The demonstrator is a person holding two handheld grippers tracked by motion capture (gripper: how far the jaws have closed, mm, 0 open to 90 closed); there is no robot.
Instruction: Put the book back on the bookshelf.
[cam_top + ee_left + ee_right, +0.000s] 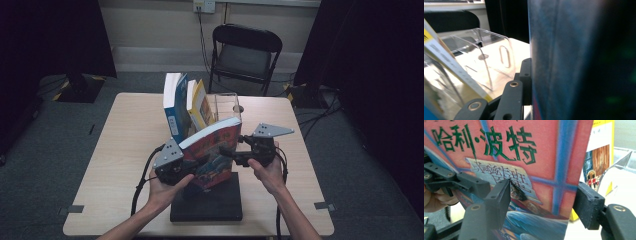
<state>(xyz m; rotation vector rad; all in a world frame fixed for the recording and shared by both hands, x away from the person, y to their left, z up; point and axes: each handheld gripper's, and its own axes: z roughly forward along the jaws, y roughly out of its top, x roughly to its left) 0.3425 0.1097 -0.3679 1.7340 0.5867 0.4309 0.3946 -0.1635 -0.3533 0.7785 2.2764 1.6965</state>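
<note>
Nearest the person, a black box [206, 200] lies flat on the desk [115, 165] at its front edge. Above it, a red book [212, 152] is held up off the desk, tilted, between the two hands. The left tool [186, 167] is clamped on the book's lower left edge; in the left gripper view the cover [574, 60] presses flat against the black jaw, a blurred blue-grey wall. The right tool [231, 154] grips the same book from the right; in the right gripper view its two black jaws stand on either side of the book [529, 170], one on the red front cover with green characters, the other against the back. Beyond, a blue book [175, 107] and a yellow book [200, 107] stand leaning in a clear plastic rack [227, 105] near the middle of the desk. Past the desk's far edge stands a black folding chair [245, 55]
</note>
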